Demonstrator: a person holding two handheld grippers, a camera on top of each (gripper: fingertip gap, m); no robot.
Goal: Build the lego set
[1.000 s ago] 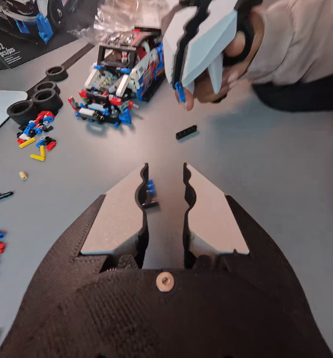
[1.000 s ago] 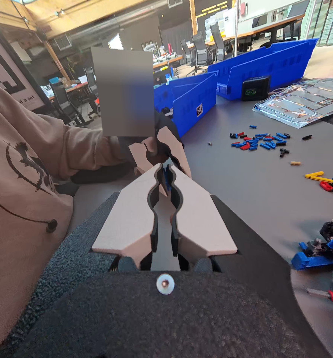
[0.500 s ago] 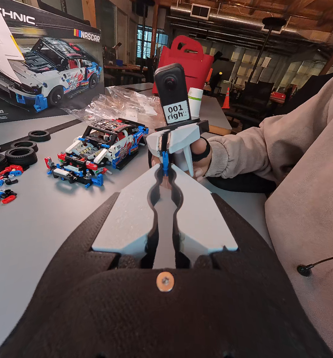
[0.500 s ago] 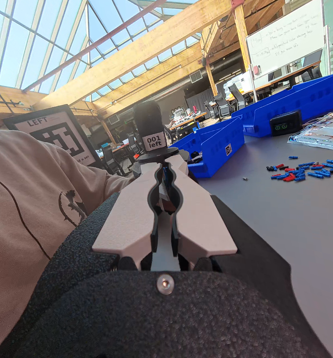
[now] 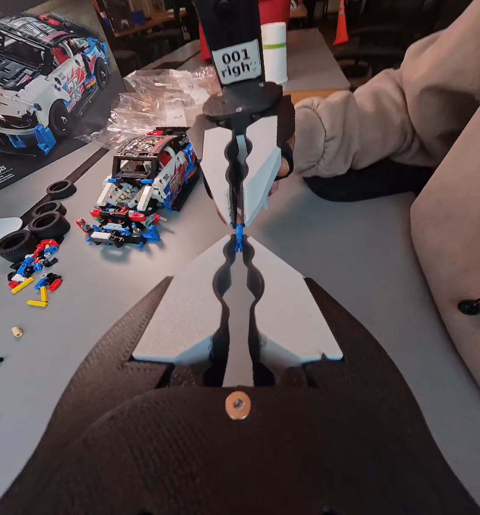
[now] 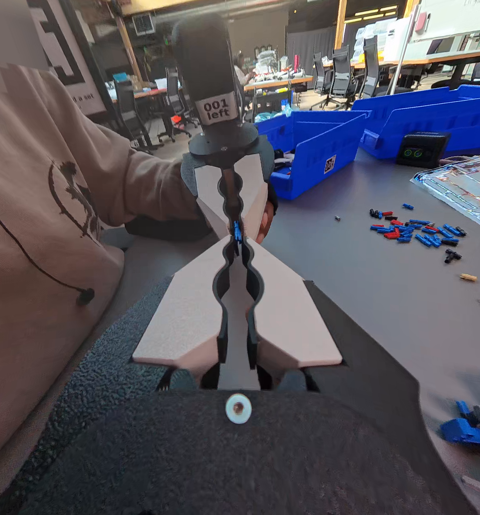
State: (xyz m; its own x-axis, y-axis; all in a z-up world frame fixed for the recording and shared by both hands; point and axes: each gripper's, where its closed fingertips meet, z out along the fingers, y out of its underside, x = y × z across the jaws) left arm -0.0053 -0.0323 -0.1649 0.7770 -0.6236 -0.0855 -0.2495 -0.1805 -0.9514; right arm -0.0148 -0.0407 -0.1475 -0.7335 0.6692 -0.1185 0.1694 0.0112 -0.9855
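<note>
Above the table, both grippers point(image 5: 238, 242) point(image 6: 236, 242) clench one blue pin point(image 5: 239, 239), its middle hidden.

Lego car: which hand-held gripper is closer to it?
Right. The right hand-held gripper hangs just beside the lego car. The left hand-held gripper is farther back, tip to tip with it, both pinching a blue pin.

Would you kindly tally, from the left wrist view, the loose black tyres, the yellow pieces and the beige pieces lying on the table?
Loose black tyres: 4
Yellow pieces: 3
Beige piece: 1
Total: 8
</note>
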